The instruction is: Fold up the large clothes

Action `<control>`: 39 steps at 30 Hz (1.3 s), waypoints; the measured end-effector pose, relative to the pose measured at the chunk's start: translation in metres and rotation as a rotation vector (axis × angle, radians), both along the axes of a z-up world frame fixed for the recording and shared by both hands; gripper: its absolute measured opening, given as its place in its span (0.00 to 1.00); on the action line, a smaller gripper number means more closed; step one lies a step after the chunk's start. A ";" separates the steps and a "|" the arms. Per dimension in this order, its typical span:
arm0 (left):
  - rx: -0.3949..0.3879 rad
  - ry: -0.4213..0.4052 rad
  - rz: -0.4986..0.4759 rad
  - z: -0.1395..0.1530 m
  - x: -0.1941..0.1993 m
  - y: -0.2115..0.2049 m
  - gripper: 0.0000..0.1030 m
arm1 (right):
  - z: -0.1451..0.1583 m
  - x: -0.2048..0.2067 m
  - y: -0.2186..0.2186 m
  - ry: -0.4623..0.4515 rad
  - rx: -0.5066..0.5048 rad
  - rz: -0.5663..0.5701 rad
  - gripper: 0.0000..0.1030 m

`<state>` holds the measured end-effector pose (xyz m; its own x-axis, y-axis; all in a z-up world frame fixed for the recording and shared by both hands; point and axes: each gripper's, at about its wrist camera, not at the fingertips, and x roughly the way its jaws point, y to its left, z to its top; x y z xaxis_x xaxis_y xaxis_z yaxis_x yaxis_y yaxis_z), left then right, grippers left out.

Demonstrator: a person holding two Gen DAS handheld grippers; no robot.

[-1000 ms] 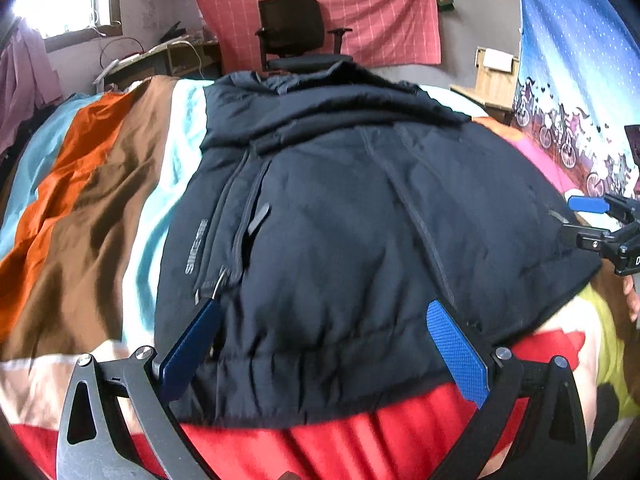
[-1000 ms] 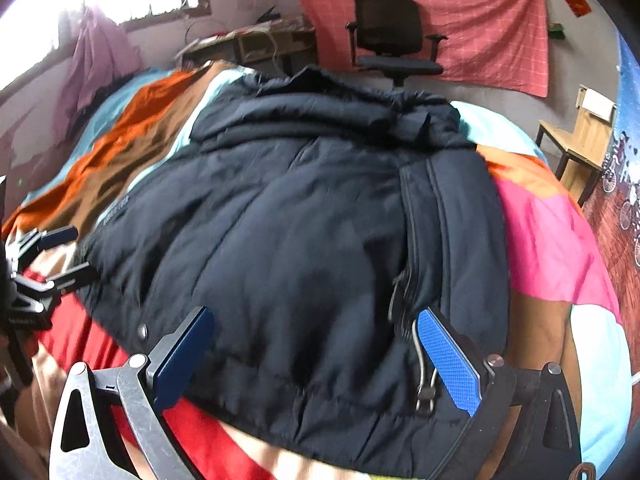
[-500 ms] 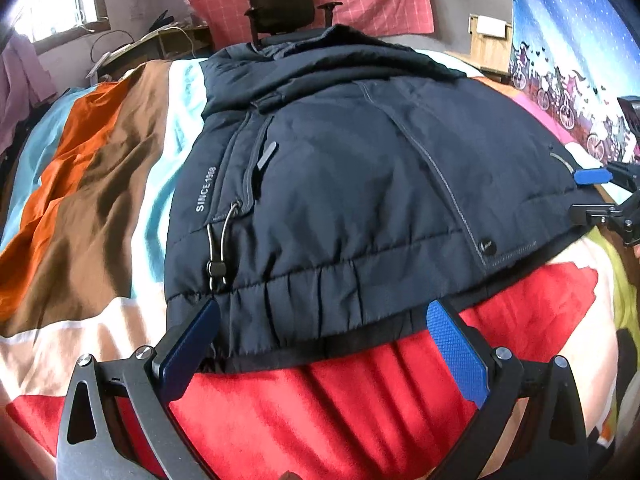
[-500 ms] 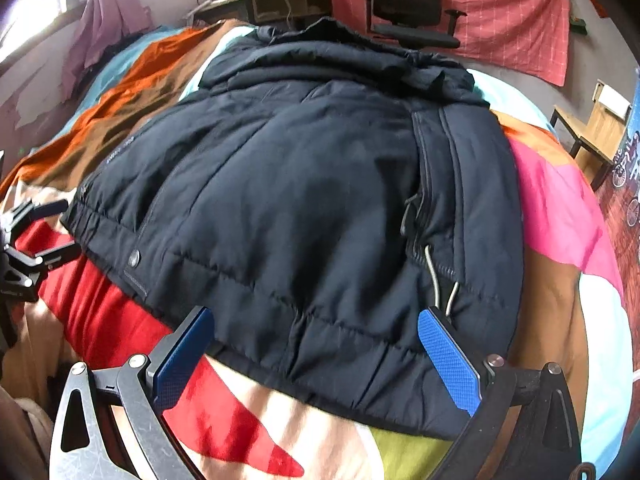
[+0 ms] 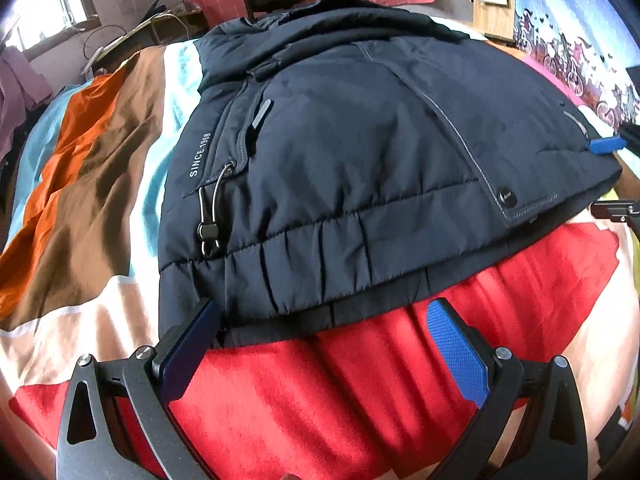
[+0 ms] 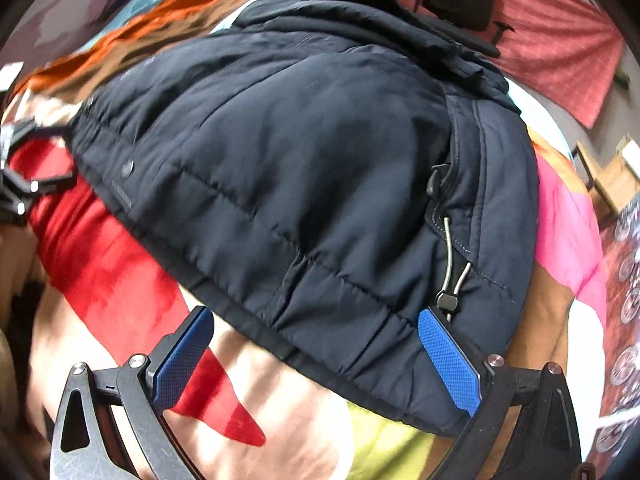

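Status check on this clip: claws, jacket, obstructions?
Left claw open, right claw open, both at hem. Navy jacket flat on striped bedspread, ungripped. Nothing in the way.

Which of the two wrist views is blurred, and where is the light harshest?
Right wrist view: motion-smeared, worst toward the upper left, though the jacket stays readable. Left wrist view: sharp, with the window blown out at top left; fisheye bending curves both.

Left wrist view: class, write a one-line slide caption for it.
Open left gripper poised at the hem of a navy padded jacket lying on a colourful striped bedspread.
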<state>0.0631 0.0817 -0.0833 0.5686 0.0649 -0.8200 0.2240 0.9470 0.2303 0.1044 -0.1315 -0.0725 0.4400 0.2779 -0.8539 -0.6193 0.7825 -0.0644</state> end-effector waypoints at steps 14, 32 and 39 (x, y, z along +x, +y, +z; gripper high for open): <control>0.236 -0.094 -0.057 -0.021 -0.012 -0.005 0.98 | -0.009 -0.022 0.006 -0.143 -0.149 0.089 1.00; 0.465 -0.231 -0.095 -0.037 -0.003 -0.003 0.98 | -0.024 -0.020 0.014 -0.460 -0.361 0.098 0.96; 0.364 -0.270 -0.116 -0.015 0.002 0.003 0.88 | -0.006 -0.009 0.003 -0.358 -0.202 0.067 0.53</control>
<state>0.0652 0.0851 -0.0985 0.7792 0.2448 -0.5770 0.2095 0.7660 0.6078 0.0954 -0.1283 -0.0789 0.7060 0.1580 -0.6904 -0.5786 0.6909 -0.4335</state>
